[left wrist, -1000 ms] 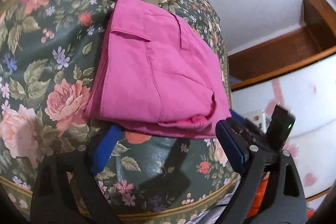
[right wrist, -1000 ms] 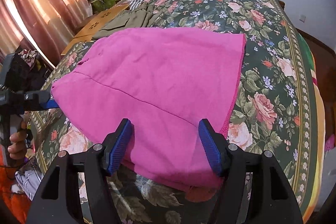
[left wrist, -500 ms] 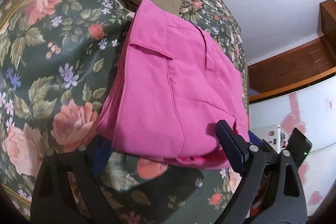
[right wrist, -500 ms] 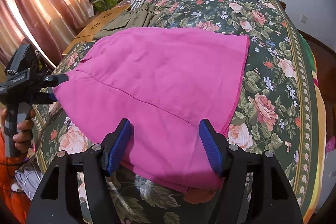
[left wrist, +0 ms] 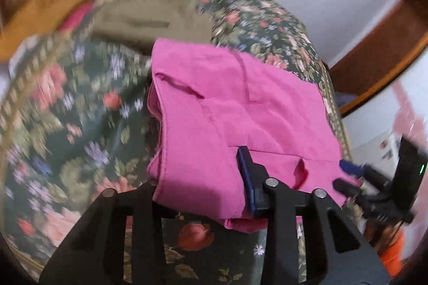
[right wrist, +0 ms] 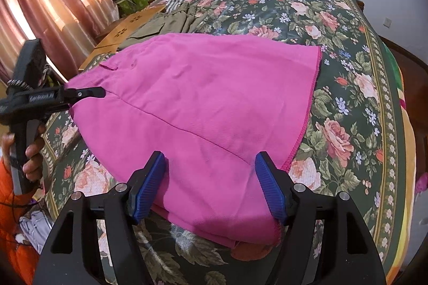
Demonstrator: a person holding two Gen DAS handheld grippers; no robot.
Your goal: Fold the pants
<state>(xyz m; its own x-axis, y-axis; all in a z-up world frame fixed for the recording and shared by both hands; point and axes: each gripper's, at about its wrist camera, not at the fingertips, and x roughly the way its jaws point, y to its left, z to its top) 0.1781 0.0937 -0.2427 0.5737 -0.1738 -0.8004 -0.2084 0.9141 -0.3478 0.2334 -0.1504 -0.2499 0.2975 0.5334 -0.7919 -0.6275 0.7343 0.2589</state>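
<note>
So the pink pants (right wrist: 198, 108) are lying on the floral bedspread (right wrist: 347, 103) already doubled over — I can see stacked layers along the near edge from my left wrist cam. Looks like at least one more fold is left to get them down to a tidy packet.

My right gripper (right wrist: 211, 186) has its jaws spread wide, straddling the near hem and resting on the fabric without pinching anything. My left gripper (left wrist: 200, 178) is at the waistband end; one blue pad sits on top of the cloth and the other is buried under it. The left view is pretty smeared, so it's probably clamped on that edge, but honestly I can't tell. An olive garment (right wrist: 160, 25) sits behind the pants, not involved.
</note>
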